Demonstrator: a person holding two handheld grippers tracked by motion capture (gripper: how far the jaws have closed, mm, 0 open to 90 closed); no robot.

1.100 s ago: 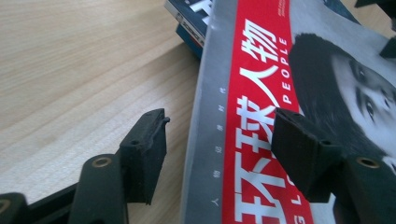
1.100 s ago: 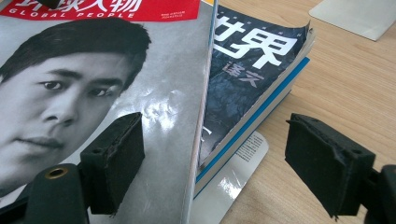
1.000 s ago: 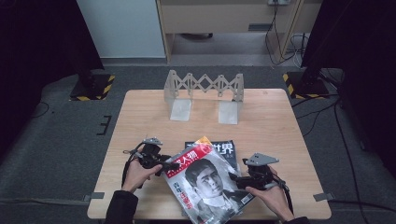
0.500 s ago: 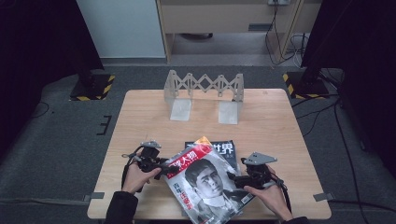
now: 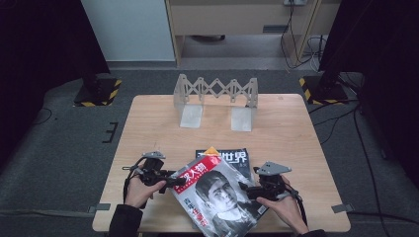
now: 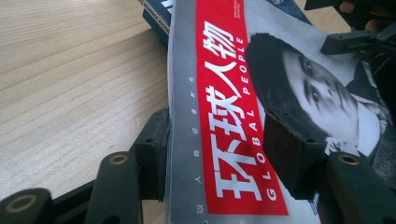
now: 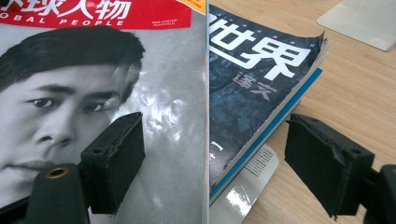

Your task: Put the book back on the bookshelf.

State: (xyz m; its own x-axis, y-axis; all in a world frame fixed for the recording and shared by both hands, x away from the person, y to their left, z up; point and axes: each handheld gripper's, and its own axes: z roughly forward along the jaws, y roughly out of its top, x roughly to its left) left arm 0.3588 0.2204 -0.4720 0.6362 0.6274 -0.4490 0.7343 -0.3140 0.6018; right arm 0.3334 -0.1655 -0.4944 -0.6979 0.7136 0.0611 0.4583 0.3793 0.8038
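A grey magazine (image 5: 217, 197) with a red title band and a portrait lies askew on a dark blue magazine (image 5: 230, 157) near the table's front edge. My left gripper (image 5: 179, 180) is at its left spine edge. In the left gripper view the magazine (image 6: 224, 70) slants between the jaws of the left gripper (image 6: 217, 158), one jaw behind the spine and one pad over the cover, with a gap. My right gripper (image 5: 245, 188) stands open at the right edge. In the right gripper view the right gripper (image 7: 215, 158) straddles the edges of the grey magazine (image 7: 70, 93) and the blue magazine (image 7: 252, 79).
A metal folding rack (image 5: 216, 91) with two flat foot plates stands at the back of the wooden table (image 5: 296, 138). One plate (image 7: 359, 18) is seen in the right gripper view. A glossy sheet (image 7: 243, 186) sticks out under the stack. Bare wood lies between rack and magazines.
My left gripper has moved slightly toward the table's front edge along the magazine's left side. The magazines and the right gripper have hardly moved.
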